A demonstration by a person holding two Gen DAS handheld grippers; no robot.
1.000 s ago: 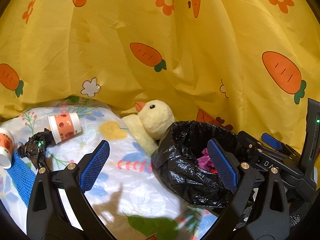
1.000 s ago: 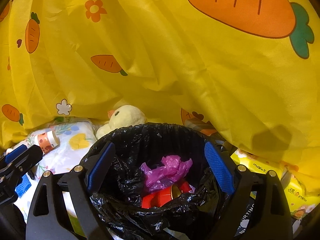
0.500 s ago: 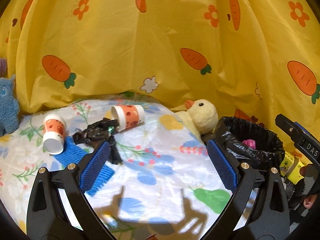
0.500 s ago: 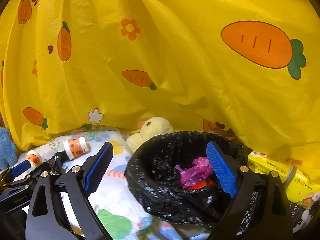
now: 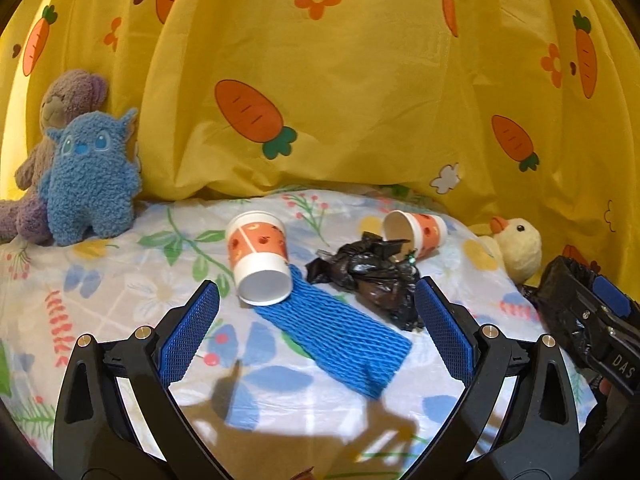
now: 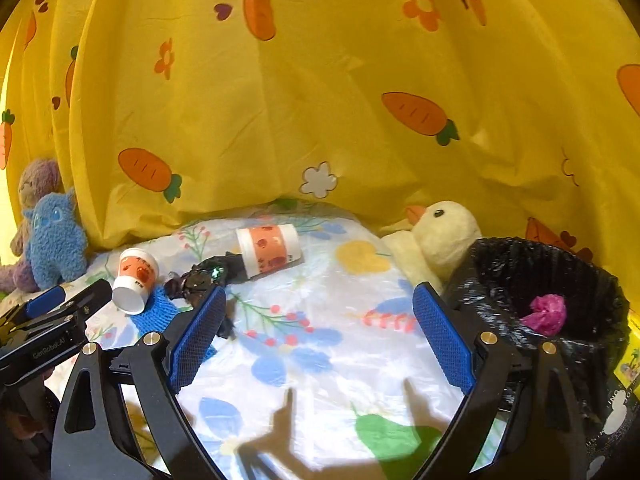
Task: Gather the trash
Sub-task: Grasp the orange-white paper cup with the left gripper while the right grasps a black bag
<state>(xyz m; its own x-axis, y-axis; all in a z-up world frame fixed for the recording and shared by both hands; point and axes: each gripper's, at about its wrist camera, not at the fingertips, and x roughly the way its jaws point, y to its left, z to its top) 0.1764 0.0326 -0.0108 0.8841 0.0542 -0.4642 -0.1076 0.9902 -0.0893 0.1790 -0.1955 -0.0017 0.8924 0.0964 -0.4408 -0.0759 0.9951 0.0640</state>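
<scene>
Two orange-and-white paper cups lie tipped on the floral sheet: one (image 5: 260, 258) (image 6: 134, 280) at the left, the other (image 5: 416, 232) (image 6: 270, 250) further back. Between them sit a crumpled black plastic bag (image 5: 372, 276) (image 6: 204, 276) and a blue foam net (image 5: 340, 330) (image 6: 154, 314). My left gripper (image 5: 316, 330) hovers open just in front of the net, nothing between its fingers. My right gripper (image 6: 318, 336) hangs open over bare sheet, left of the black-lined trash bin (image 6: 560, 280) (image 5: 560, 280), which holds a pink wrapper (image 6: 546, 314).
A blue plush (image 5: 90, 180) and a purple plush (image 5: 68, 96) lean at the far left. A yellow duck plush (image 6: 440, 240) (image 5: 516, 244) rests beside the bin. The yellow carrot-print curtain (image 5: 340, 100) closes off the back. A yellow box (image 6: 630, 364) lies at the bin's right.
Both grippers swung left, away from the bin. The cups, black bag and blue net now sit centred before the left gripper. The right gripper moved off the bin to over the sheet.
</scene>
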